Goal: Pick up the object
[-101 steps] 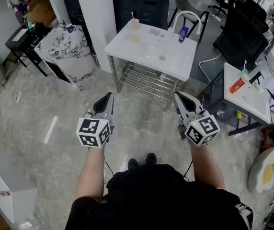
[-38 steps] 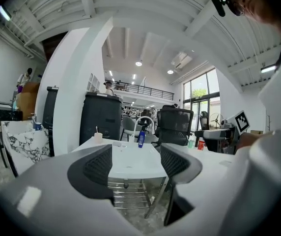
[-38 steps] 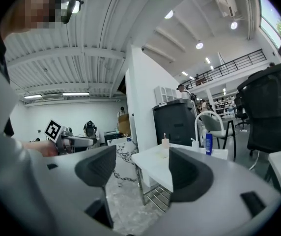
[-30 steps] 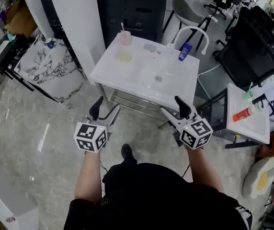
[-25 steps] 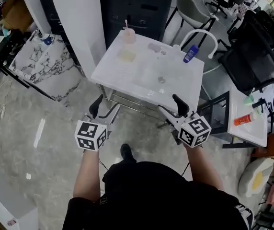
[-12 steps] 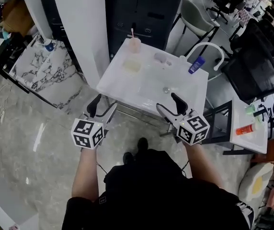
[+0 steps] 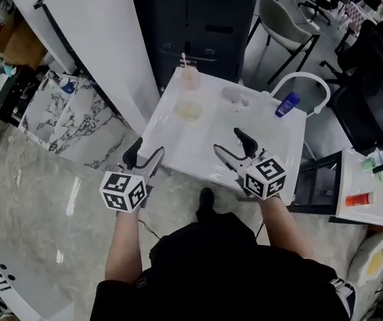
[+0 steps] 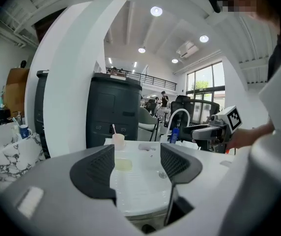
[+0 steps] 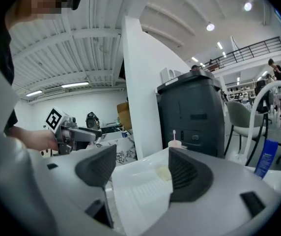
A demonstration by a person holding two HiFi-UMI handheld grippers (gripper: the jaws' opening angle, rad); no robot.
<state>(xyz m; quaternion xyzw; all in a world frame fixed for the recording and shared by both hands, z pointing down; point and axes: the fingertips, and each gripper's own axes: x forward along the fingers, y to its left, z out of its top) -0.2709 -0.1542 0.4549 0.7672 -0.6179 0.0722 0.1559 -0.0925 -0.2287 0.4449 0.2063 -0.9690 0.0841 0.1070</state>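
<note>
A white sink table [image 7: 178, 149] stands in front of me. On it are a pink cup with a stick in it [image 7: 189, 77], a pale yellow soap bar [image 7: 189, 110], a small clear item [image 7: 232, 95] and a blue bottle [image 7: 287, 103] by the white arched faucet [image 7: 298, 79]. My left gripper [image 7: 143, 158] hangs open at the table's near left edge. My right gripper [image 7: 230, 144] is open over the near part of the top. Both are empty. The left gripper view shows the cup [image 8: 117, 140] and soap [image 8: 124, 164] beyond the jaws; the right gripper view shows the soap [image 9: 162, 172] too.
A dark cabinet [image 7: 205, 19] stands behind the table and a white pillar [image 7: 91, 39] to its left. A marble-topped table [image 7: 71, 116] is further left. Black chairs [image 7: 372, 99] and a small white table with an orange bottle [image 7: 360, 198] are at the right.
The person has walked up to the sink table, so both grippers now reach its near edge. The jaws, together four seconds ago, stand open.
</note>
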